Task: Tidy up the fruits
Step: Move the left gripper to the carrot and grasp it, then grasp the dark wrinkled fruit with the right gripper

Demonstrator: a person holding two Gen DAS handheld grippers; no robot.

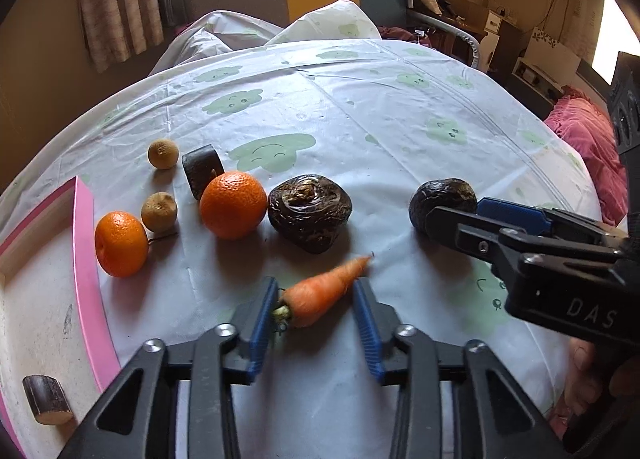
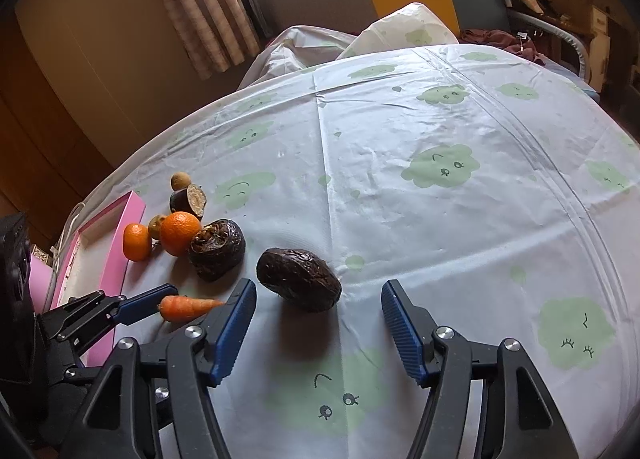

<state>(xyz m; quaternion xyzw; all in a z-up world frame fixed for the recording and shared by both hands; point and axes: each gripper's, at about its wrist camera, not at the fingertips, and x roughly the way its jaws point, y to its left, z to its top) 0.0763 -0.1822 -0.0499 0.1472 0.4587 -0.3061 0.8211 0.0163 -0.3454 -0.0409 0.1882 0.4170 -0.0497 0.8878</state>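
A small carrot (image 1: 320, 295) lies slantwise on the cloud-print cloth between the blue pads of my left gripper (image 1: 316, 287), which is shut on it, stem end against the left pad. In the right wrist view the carrot (image 2: 188, 307) meets one blue finger of that gripper. My right gripper (image 2: 319, 287) stands open around a dark wrinkled fruit (image 2: 298, 285) without touching it. The same right gripper (image 1: 456, 215) shows at the right of the left wrist view, beside that fruit (image 1: 440, 199). Two oranges (image 1: 233, 205) (image 1: 120, 243) sit further left.
A pink-rimmed tray (image 1: 86, 259) lies at the left and holds a dark cut stick (image 1: 46, 399). Near the oranges are two small brown round fruits (image 1: 163, 153), a dark cut piece (image 1: 202, 175) and a large dark knobbly bulb (image 1: 310, 211). A hand (image 1: 584, 383) shows at lower right.
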